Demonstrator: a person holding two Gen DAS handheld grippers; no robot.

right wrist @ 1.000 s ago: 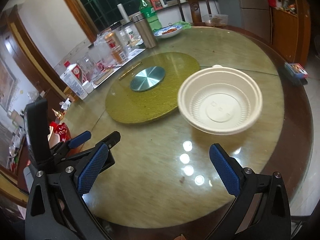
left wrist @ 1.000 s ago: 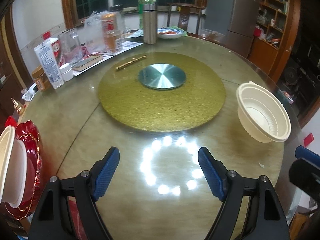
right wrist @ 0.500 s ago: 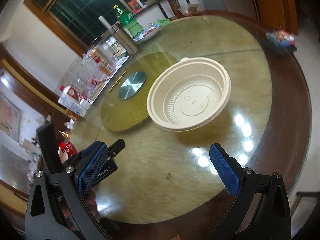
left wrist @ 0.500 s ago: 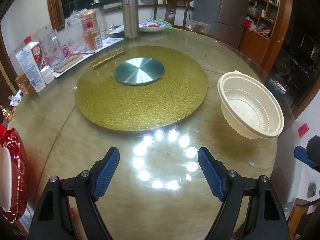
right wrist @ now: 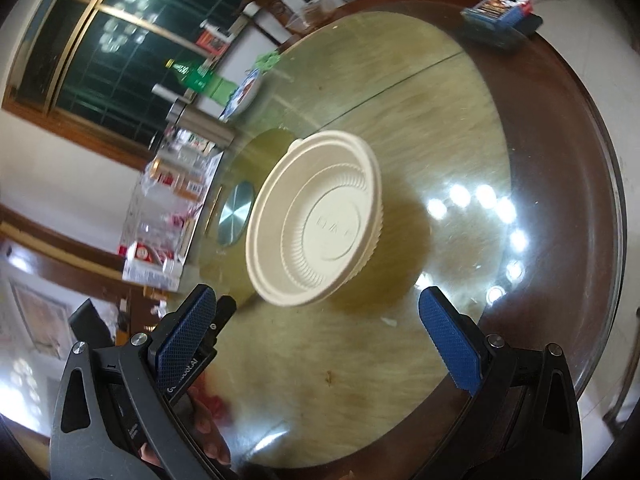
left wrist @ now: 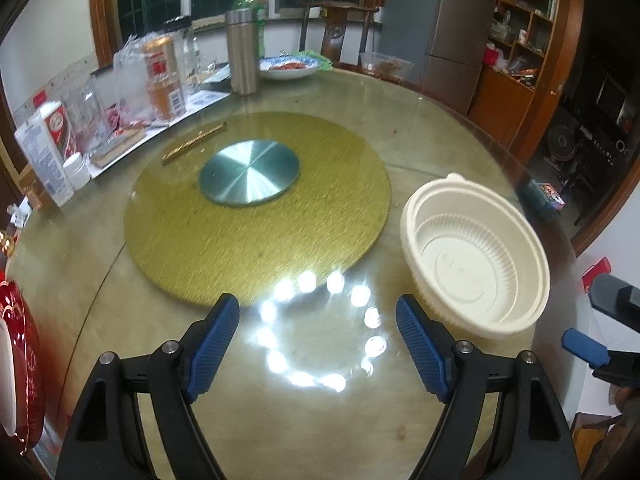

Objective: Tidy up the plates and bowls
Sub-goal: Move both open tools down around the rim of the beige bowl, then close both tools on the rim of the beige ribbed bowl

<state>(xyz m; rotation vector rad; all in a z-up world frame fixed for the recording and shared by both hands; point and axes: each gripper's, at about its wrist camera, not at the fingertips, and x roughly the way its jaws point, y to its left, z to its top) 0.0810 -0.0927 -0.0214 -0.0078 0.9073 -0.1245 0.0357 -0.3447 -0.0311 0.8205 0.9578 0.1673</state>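
Glass-topped round table [left wrist: 460, 128], cream ribbed plastic bowl [left wrist: 476, 256], empty, upright

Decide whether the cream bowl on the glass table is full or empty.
Empty. Both wrist views look straight into the cream bowl, showing its bare ribbed wall and embossed floor.

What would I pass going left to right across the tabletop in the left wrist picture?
Red plate at the left edge → white carton → gold turntable mat with its metal disc → cream plastic bowl → the other claw's blue tip at the right edge.
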